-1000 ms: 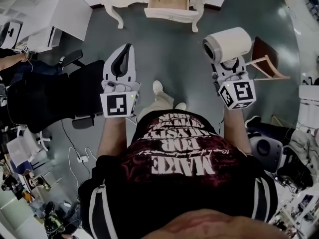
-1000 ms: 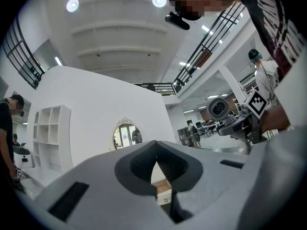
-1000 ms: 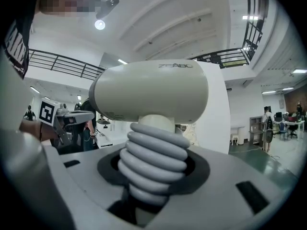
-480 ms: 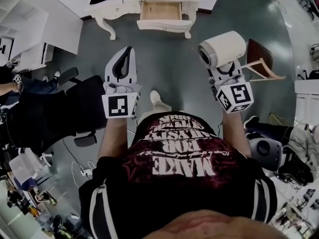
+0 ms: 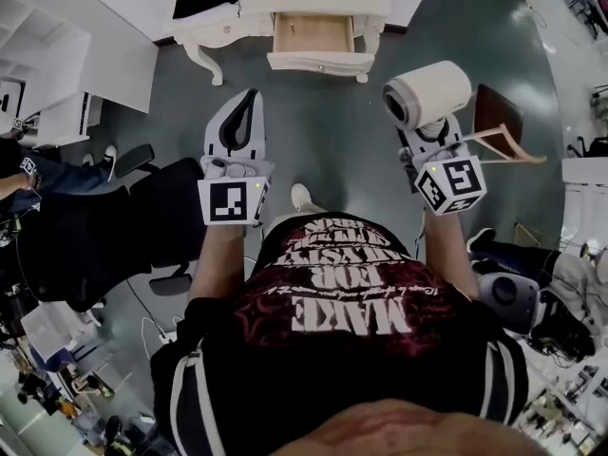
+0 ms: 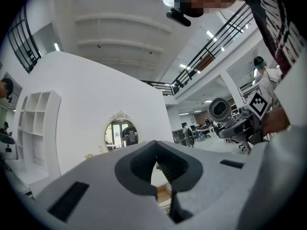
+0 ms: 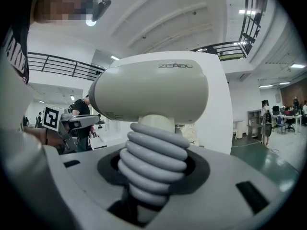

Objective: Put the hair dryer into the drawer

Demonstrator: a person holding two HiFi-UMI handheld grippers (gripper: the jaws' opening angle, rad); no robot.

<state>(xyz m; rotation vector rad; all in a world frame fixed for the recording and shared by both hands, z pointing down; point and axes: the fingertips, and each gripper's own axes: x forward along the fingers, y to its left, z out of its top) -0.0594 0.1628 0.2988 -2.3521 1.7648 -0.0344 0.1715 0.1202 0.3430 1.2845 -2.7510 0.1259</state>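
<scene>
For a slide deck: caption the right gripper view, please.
Right gripper holds a cream hair dryer by its ribbed handle, barrel lying crosswise above the jaws.

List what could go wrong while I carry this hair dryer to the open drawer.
1. The right gripper grips the hair dryer only by its ribbed handle, barrel on top; it may tip or twist loose.
2. The open drawer looks narrow; the barrel could catch its front.
3. The left gripper is shut and empty, not ready to steady a slip.
</scene>
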